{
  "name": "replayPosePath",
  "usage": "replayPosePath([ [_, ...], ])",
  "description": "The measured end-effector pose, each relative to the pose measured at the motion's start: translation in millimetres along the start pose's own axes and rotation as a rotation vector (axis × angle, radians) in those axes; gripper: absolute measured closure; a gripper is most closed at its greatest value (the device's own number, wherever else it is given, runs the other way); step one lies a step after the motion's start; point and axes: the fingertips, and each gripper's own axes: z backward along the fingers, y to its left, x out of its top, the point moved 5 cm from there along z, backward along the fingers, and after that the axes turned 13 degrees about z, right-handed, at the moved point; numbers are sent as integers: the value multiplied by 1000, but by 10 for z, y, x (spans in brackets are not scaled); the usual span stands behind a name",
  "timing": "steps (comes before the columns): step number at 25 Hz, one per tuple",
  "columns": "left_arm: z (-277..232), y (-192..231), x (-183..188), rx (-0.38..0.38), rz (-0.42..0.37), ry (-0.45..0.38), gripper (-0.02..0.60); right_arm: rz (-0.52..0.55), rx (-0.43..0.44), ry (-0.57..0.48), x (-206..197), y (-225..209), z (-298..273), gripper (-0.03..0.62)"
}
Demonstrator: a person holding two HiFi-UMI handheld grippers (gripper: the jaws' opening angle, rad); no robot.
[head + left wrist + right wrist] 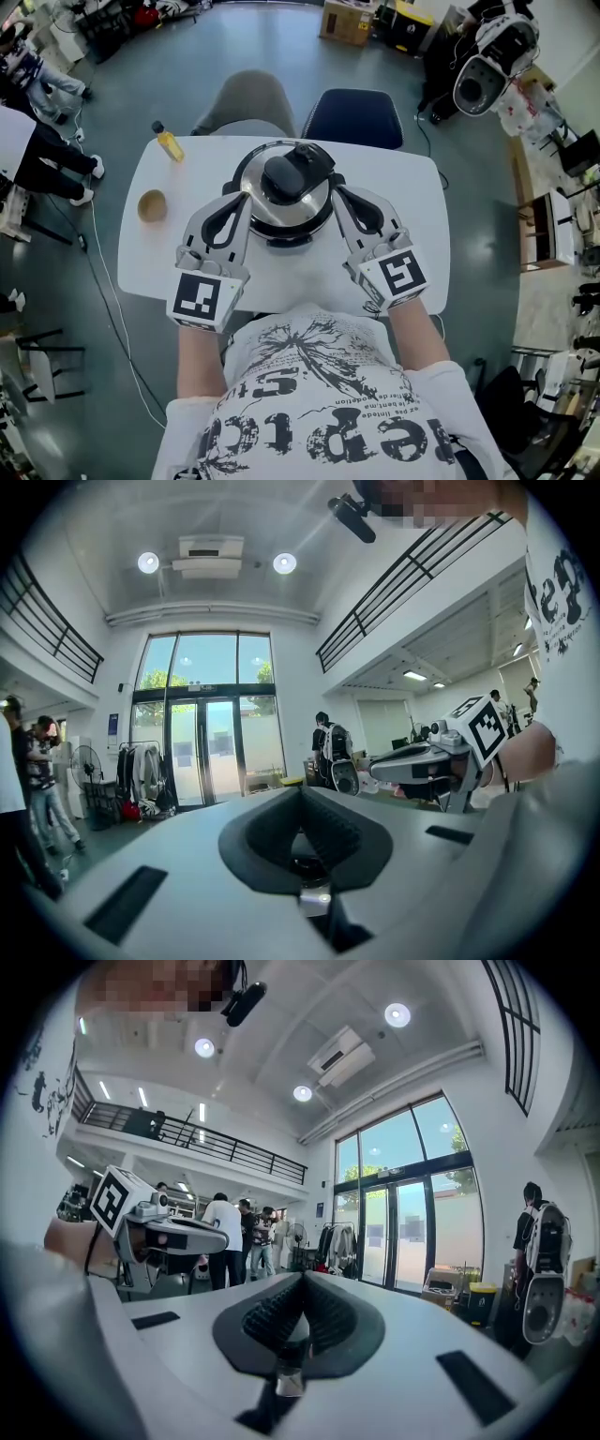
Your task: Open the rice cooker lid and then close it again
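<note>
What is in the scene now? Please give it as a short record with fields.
table: white, rice cooker in its middle
rice cooker: lid down, black handle on top
left gripper: fingers together, nothing held, at the cooker's left side; contact unclear
right gripper: fingers together, nothing held, at the cooker's right side; contact unclear
bottle: yellow, near the far left corner
cup: brown, left of the cooker

A white table (412, 202) carries a rice cooker (286, 192), yellow bottle (169, 143) and tan cup (152, 205).
</note>
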Motion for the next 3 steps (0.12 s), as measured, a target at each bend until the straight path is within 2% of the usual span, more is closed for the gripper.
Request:
replayPosePath([
  [3,-5,35,-23,5,6,-9,568,-7,-4,4,-27,12,-21,585],
])
